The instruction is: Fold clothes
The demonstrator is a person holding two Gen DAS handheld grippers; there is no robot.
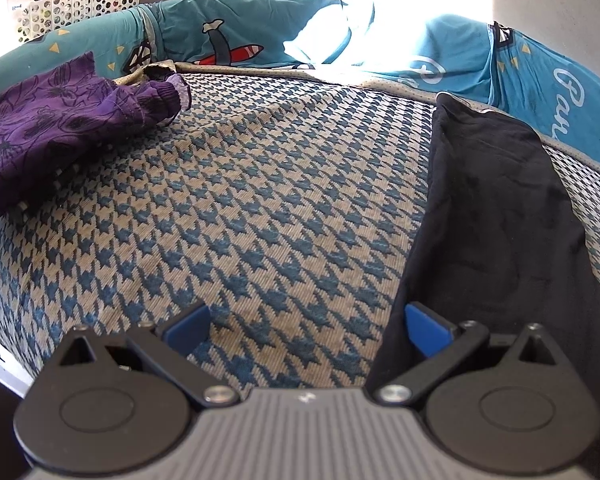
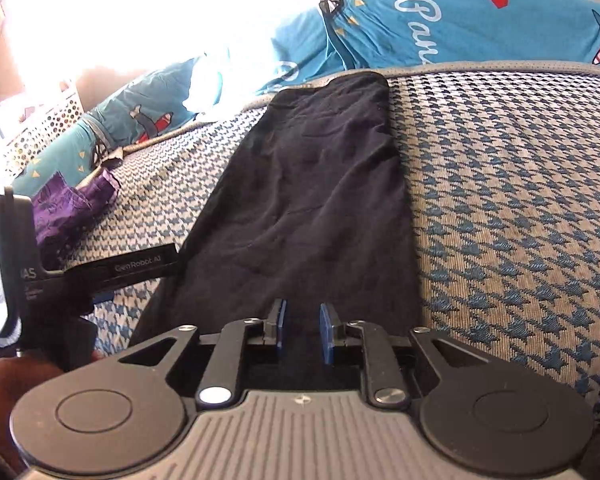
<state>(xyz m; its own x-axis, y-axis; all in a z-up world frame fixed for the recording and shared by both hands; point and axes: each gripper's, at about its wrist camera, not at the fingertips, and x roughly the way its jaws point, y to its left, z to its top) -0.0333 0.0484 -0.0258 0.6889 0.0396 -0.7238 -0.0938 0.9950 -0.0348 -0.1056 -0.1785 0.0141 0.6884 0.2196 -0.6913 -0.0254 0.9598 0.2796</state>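
A black garment [image 1: 496, 216] lies folded into a long narrow strip on the houndstooth bed cover [image 1: 236, 208]. It also shows in the right wrist view [image 2: 320, 200]. My left gripper [image 1: 306, 324] is open wide at the strip's near left edge, its right finger [image 1: 426, 330] over the black cloth. My right gripper [image 2: 303, 330] hovers over the strip's near end with its blue pads [image 2: 327, 332] a small gap apart and nothing visibly between them. The left gripper's body [image 2: 100, 272] shows at the left of the right wrist view.
A purple floral garment [image 1: 48, 128] lies crumpled at the far left of the bed. Teal printed pillows [image 1: 236, 36] line the far edge. A white perforated laundry basket [image 1: 76, 0] stands beyond the far left corner. Bright sunlight washes out the back.
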